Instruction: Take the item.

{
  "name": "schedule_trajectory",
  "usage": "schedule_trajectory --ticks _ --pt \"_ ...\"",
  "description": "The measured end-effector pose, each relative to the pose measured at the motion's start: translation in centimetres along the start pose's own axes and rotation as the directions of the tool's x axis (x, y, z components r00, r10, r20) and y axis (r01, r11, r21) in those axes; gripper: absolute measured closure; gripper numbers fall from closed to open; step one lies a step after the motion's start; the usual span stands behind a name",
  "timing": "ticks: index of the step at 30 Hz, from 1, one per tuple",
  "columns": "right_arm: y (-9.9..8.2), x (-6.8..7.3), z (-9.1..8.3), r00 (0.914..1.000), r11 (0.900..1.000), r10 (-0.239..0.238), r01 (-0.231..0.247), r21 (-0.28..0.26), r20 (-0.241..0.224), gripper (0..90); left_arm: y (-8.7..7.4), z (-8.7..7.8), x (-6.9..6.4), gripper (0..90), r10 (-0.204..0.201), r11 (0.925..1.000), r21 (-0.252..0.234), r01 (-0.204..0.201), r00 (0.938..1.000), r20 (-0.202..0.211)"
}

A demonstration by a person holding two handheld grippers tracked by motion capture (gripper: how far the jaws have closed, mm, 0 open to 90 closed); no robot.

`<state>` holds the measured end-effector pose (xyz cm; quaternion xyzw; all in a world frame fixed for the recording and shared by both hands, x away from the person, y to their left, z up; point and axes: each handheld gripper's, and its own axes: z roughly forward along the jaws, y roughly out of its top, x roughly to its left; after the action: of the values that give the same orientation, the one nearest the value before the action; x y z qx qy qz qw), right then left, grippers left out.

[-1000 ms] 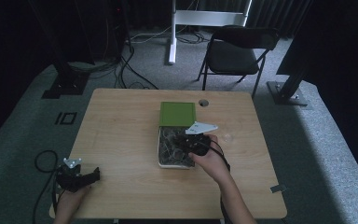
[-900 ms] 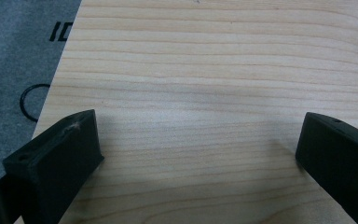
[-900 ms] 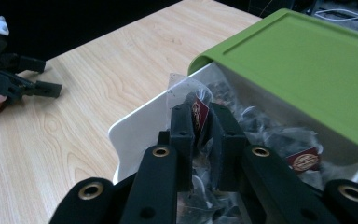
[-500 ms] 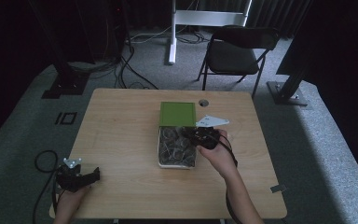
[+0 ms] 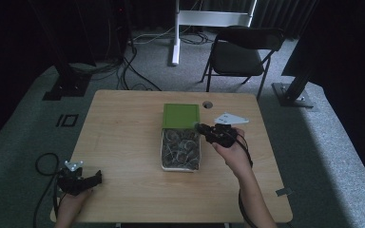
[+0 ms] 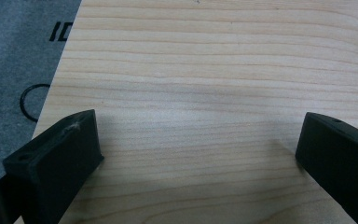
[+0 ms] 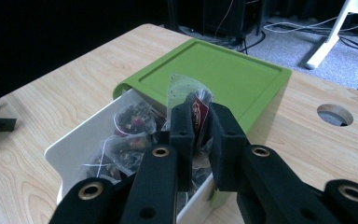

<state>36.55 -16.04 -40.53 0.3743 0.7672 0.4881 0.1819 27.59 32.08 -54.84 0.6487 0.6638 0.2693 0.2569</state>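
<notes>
**Tea bag pinched above an open box**

While the left gripper (image 5: 96, 178) rests at the near left corner of the wooden table (image 5: 123, 142), its jaws spread wide over bare tabletop with nothing between them, the right gripper (image 7: 201, 122) holds a pyramid tea bag (image 7: 186, 91) clamped between its two black jaws. The bag, translucent with a small red tag showing at the pads, hangs over the far end of a white box (image 7: 70, 144), just in front of the box's green lid (image 7: 223, 74). In the high view, the right gripper (image 5: 203, 128) sits at the right edge of the white box (image 5: 163, 164), near where the green lid (image 5: 180, 115) covers the box's far part, and the person's right hand (image 5: 230, 149) reaches in from the table's near side. The open near part of the box is packed with more tea bags (image 5: 180, 148), dark leaves and white strings visible through the mesh. A round cable hole (image 5: 207, 104) lies in the tabletop just beyond the lid, to its right. A black folding chair (image 5: 240, 52) stands on the grey carpet behind the table.
</notes>
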Motion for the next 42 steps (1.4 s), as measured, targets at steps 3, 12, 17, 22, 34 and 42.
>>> schedule_trajectory --ticks 3,12,17,22,34,42 --pt "0.0 -0.3 -0.3 1.0000 1.0000 0.004 -0.004 -0.007 0.004 81.5 0.0 0.0 0.0 0.3 0.001 1.0000 0.001 -0.001 1.0000 0.000" --pt "-0.1 -2.1 -1.8 0.9984 0.9991 0.032 -0.031 -0.029 0.047 81.5 0.0 0.0 0.0 0.3 0.001 1.0000 0.001 -0.001 1.0000 0.000" --pt "-0.1 -3.2 -2.7 0.9957 0.9978 0.053 -0.050 -0.044 0.076 81.5 0.0 0.0 0.0 0.3 0.000 1.0000 0.000 0.000 1.0000 0.000" --pt "-0.2 -4.3 -3.4 0.9919 0.9967 0.063 -0.057 -0.057 0.111 81.4 0.0 0.0 0.0 0.3 0.004 1.0000 0.003 -0.004 1.0000 0.000" --pt "-1.0 -8.2 -4.5 0.9652 0.9948 0.098 -0.088 -0.053 0.242 81.1 0.0 0.0 0.0 0.3 0.001 1.0000 0.001 -0.001 1.0000 -0.001" --pt "-2.0 -10.3 -5.0 0.9441 0.9876 0.157 -0.147 -0.057 0.290 81.1 0.0 0.0 0.0 0.3 0.001 1.0000 0.001 -0.001 1.0000 -0.001"
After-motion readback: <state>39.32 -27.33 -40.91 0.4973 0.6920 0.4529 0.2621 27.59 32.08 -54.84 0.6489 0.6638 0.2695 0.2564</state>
